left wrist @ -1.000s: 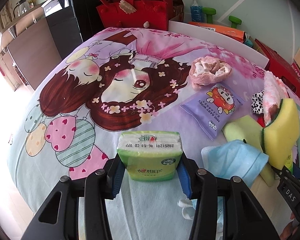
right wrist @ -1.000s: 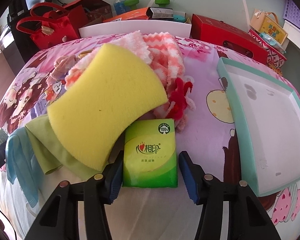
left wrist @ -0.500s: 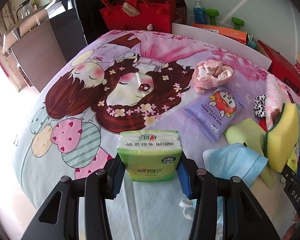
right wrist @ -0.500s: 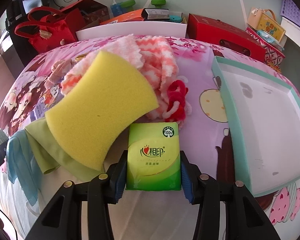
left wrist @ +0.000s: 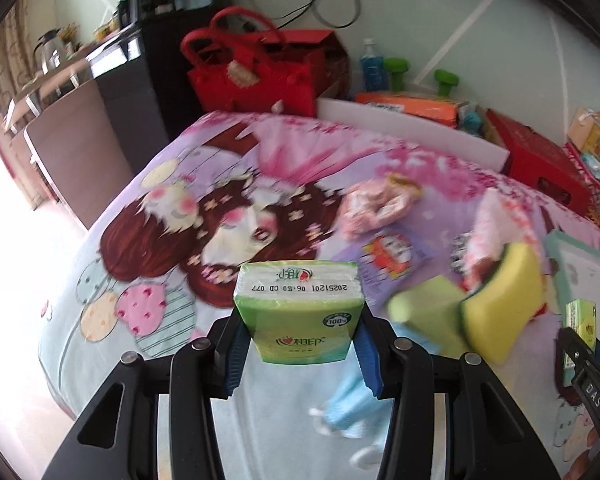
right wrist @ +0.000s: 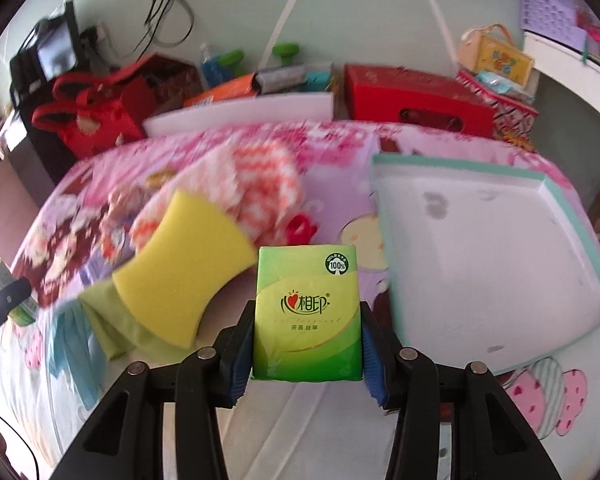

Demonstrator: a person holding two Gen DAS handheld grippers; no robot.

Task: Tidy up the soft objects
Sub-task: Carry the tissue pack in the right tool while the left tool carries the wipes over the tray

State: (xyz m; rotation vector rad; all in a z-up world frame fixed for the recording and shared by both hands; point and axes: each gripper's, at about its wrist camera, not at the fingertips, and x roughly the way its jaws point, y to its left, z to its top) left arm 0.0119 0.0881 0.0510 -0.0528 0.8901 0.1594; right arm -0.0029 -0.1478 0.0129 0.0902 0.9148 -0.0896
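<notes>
Cartoon-print bedsheet [left wrist: 148,248] covers the bed, with clutter along the far wall.

Left tongs [left wrist: 298,354]: clenched on a green tissue pack [left wrist: 298,312], blue pads pressed to both its sides, the white date-stamped end facing up. The pack appears clear of the sheet.

Right tongs [right wrist: 306,360]: grasping a second tissue pack [right wrist: 306,314], printed face to the camera, pads against both its long edges. The same pack shows at the right edge of the left view [left wrist: 580,322].

Just left of the right pack: yellow sponge [right wrist: 184,268], lying partly on a green cloth [right wrist: 108,320], with a blue cloth [right wrist: 70,344] beside that. Behind the sponge: orange-and-white striped towel [right wrist: 256,176]. Red loop of fabric [right wrist: 300,228] near the towel, kind unclear from blur.

Right of the right pack: shallow white tray with teal rim [right wrist: 580,228], lying on the sheet.

Farther off in the left view: purple wipes packet [left wrist: 392,252], pink crumpled fabric [left wrist: 376,204].

Against the wall: red handbag [left wrist: 256,76], red box [right wrist: 416,96].
</notes>
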